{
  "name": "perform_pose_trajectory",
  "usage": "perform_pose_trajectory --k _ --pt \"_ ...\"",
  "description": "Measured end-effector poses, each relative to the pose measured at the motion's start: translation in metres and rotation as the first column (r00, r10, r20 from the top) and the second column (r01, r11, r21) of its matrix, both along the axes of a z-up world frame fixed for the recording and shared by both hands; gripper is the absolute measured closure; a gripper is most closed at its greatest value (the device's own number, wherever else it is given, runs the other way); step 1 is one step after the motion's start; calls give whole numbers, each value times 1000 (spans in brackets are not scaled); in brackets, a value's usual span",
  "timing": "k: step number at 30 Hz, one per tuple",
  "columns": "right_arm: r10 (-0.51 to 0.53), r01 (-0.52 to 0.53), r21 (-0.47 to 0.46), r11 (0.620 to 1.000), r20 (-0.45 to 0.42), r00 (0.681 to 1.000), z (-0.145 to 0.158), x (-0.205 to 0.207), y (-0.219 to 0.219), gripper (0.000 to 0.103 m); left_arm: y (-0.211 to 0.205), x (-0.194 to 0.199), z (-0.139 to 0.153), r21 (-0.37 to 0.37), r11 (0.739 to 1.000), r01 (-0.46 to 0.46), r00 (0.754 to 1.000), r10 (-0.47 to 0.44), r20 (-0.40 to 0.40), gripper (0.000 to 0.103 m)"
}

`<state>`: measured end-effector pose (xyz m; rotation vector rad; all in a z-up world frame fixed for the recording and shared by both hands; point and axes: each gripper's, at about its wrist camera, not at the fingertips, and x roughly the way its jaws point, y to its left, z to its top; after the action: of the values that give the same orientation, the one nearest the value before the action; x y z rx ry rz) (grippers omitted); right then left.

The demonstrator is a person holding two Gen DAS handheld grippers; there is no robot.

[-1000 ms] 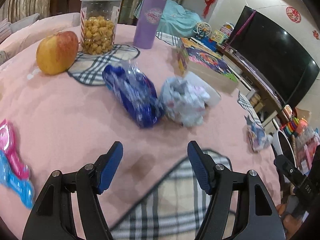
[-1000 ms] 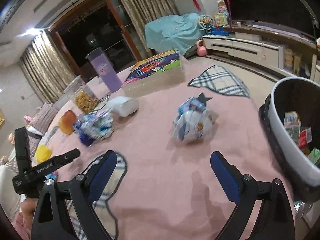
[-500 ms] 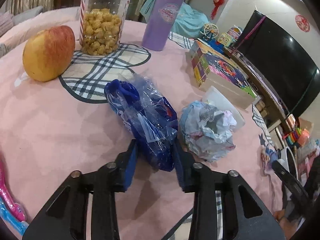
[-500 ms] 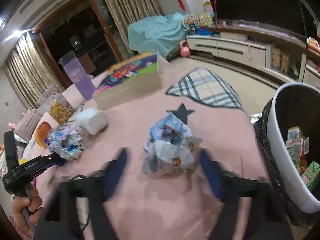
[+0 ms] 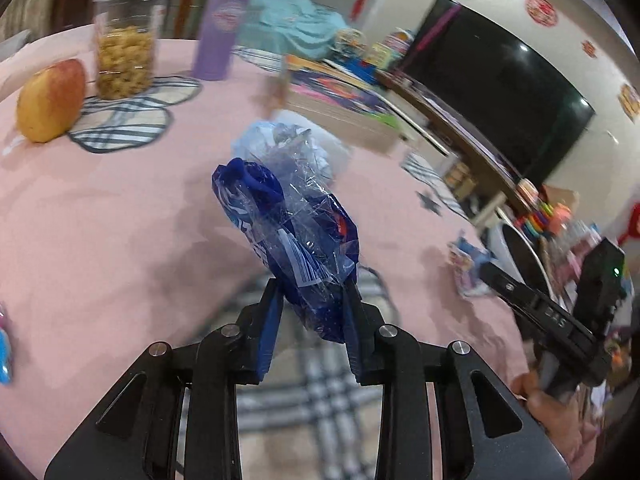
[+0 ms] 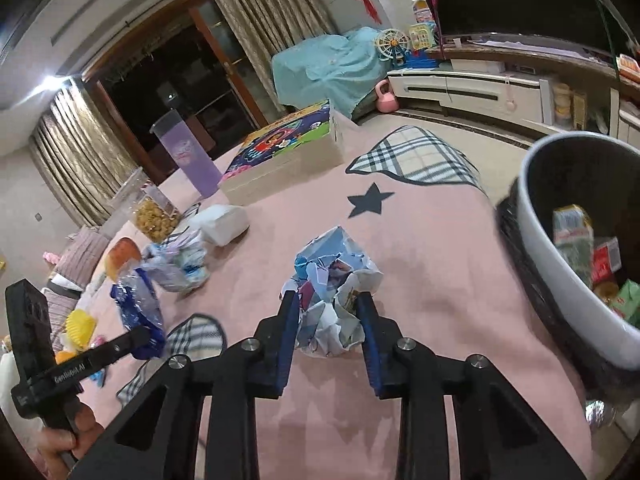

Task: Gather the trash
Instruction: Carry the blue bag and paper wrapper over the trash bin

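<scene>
The bin (image 6: 560,280) beside the worktop (image 6: 440,240) already held cartons. The left hand-held gripper (image 5: 312,300) was clamped on a blue plastic wrapper (image 5: 288,220), raised off the cloth. The right hand-held gripper (image 6: 328,316) was closing its jaws around a crumpled paper wad (image 6: 332,276). Another crumpled wad (image 6: 180,264) lay uncollected; nothing gripped had reached the bin yet.

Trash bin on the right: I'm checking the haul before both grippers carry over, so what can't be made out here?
- Trash bin, right wrist view: cut off by the frame edge, so its fill stays unknown.
- Blue plastic wrapper, left wrist view: printing unreadable through crinkled film.
- Crumpled paper ball, right wrist view: its underside is hidden by the closing right gripper.
- Snack jar, left wrist view: motion-blurred.
</scene>
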<state>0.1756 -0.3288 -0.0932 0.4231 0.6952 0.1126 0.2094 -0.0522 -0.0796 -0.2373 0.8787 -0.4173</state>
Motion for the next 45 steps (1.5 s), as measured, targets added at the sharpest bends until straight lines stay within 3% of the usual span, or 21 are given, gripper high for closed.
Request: perform_pose_trajectory --k 17,20,23,24,26,31,32,33,34,37,45 --pt "-33 33 0 999 14 999 5 -73 -35 73 -107 -52 3 49 965 256 967 -256 -9 76" --pt "-12 12 -17 1000 -23 1000 -3 -74 -34 66 -113 -53 -5 68 962 264 964 -262 -37 76" --pt "-12 11 -12 1000 -22 1000 -7 -81 -32 47 -116 -53 -12 76 962 262 964 -258 -57 75" --pt "-16 16 -17 1000 -22 1000 -8 -83 -32 36 -116 -54 -14 77 962 260 965 -256 -61 75" --pt "-15 15 -9 1000 -10 1000 -9 -87 -34 34 -115 -53 -18 75 964 255 966 -250 -67 74" --pt "-26 26 17 1000 -7 1000 -14 -86 -39 41 -116 -51 -20 72 969 237 970 -232 -65 70" --pt "-26 26 18 1000 -6 1000 -14 -86 -39 46 -118 -51 -21 75 970 233 972 -229 -62 70" --pt "-25 25 17 1000 -6 1000 -14 -86 -39 62 -119 -51 -20 79 970 230 972 -226 -59 70" --pt "-29 29 13 999 -3 1000 -14 -87 -39 69 -120 -53 -20 81 969 232 972 -228 -54 70" --pt "-24 24 17 1000 11 1000 -10 -92 -40 77 -123 -56 -14 83 964 251 968 -249 -41 72" --pt "-68 67 12 998 88 994 20 -109 -61 78 -150 -65 13 85 938 336 941 -338 13 72"
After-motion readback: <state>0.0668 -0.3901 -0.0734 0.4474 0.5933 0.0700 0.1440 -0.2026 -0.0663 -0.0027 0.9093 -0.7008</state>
